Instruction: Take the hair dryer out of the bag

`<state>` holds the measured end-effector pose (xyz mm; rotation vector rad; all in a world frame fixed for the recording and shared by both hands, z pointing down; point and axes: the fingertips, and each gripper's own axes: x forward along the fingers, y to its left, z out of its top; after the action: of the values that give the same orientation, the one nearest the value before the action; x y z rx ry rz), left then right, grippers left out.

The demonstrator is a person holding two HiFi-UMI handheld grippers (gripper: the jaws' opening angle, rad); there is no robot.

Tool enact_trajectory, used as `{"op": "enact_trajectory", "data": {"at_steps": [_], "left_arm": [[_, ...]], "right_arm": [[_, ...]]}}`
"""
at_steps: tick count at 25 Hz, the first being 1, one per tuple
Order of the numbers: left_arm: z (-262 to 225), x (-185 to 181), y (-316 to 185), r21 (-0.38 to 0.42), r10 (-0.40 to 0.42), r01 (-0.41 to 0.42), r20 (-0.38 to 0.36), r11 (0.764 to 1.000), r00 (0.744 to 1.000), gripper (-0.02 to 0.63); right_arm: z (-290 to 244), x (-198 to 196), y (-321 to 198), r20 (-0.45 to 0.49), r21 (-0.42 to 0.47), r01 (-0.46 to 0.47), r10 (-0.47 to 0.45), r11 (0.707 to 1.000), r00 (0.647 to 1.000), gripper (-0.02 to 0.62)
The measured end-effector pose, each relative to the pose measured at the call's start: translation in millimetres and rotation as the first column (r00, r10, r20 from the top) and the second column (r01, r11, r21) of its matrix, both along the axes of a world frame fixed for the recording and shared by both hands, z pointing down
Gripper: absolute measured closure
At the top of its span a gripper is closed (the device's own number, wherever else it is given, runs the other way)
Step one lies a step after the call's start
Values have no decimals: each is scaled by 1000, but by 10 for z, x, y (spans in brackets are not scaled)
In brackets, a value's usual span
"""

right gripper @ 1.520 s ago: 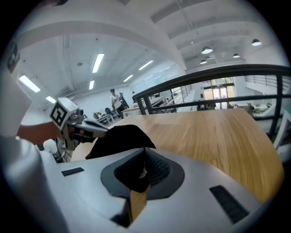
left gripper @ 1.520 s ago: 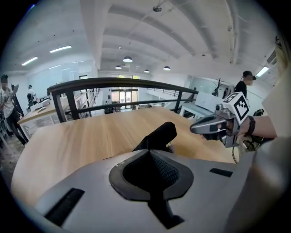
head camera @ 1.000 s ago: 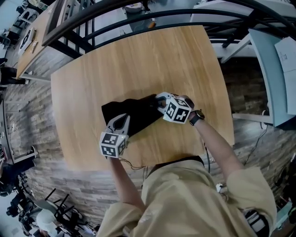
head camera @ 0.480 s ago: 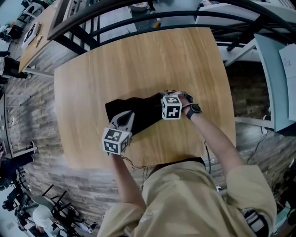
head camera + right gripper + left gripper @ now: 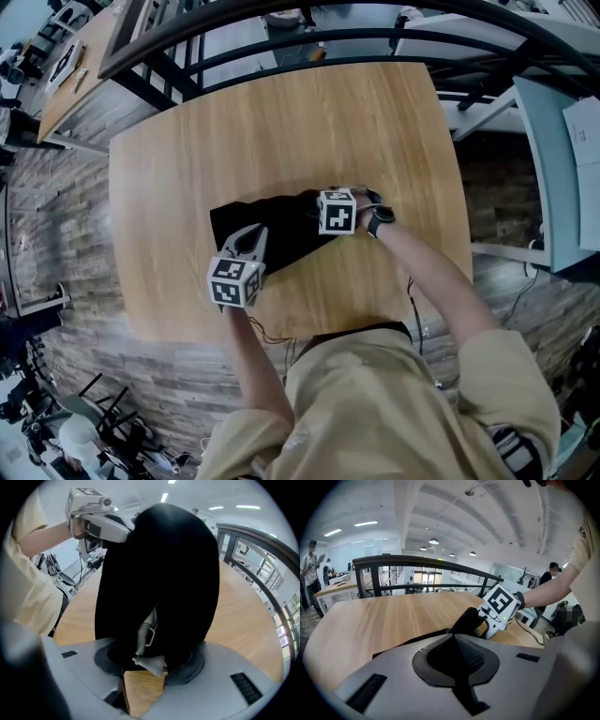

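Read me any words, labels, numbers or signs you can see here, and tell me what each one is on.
No readable words or numbers.
The left marker cube and the right marker cube: black-and-white square patterns, no letters.
The paper sheet at the head view's right edge: print too small to read.
The black bag: no label shows.

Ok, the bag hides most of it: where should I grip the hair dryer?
Probably the grey cord end poking from the mouth of the black bag, coming straight in there: only that part shows, between the opening jaws of the right hand-held gripper.
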<state>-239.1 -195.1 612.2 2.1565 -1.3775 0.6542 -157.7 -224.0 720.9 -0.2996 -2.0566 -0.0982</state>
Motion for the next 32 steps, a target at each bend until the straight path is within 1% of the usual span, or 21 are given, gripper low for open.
{"op": "enact_trajectory", "data": {"at_steps": [2,5,6,9,15,16,17,19,20,23,27,28,31,32], "left_arm": [[31,2,-10,-8,-9,9,1,1000,1000,589],[44,23,-19,-15,-6,6,6,1000,1000,589],[40,28,-30,-15,-6,6,9,1000,1000,589],[43,38,-38,-18,-6,7,23,1000,1000,589],[69,88,2,-27,-16,16,24,1000,1000,589],[77,92,7,-28,-18,19,23,999,1000,589],[86,101,14,-30,-20,20,21,999,1000,589],[105,127,16,-35,-18,19,18,999,1000,589],[117,143,8,-38,-17,18,18,999,1000,589],[166,193,-4,-47,-18,18,11,999,1000,589],[176,226,38,-53,-25,25,4,998,1000,589],[166,225,42,-51,-25,25,4,998,1000,589],[140,203,42,-45,-21,21,12,999,1000,589],[134,188,45,-44,-21,21,15,999,1000,589]], "right_arm": [[-26,10,29,16,26,10,-10,1000,1000,434],[-81,25,96,33,53,40,-42,998,999,459],[-107,34,102,35,64,49,-51,997,998,478],[-174,79,89,50,98,59,-64,993,997,492],[-481,171,115,129,162,75,-97,984,987,512],[-590,166,107,159,170,61,-89,984,983,518],[-735,151,77,201,167,29,-63,986,978,582],[-1067,139,-52,274,132,-48,10,990,962,589],[-1199,158,-139,287,121,-73,36,990,957,588],[-1302,294,-336,272,106,-113,80,988,959,589],[-999,470,-168,223,33,-117,107,993,969,588],[-917,488,-119,211,35,-117,107,993,972,588],[-684,487,-56,155,98,-100,84,990,984,588],[-615,462,-43,135,110,-89,74,990,988,574]]}}
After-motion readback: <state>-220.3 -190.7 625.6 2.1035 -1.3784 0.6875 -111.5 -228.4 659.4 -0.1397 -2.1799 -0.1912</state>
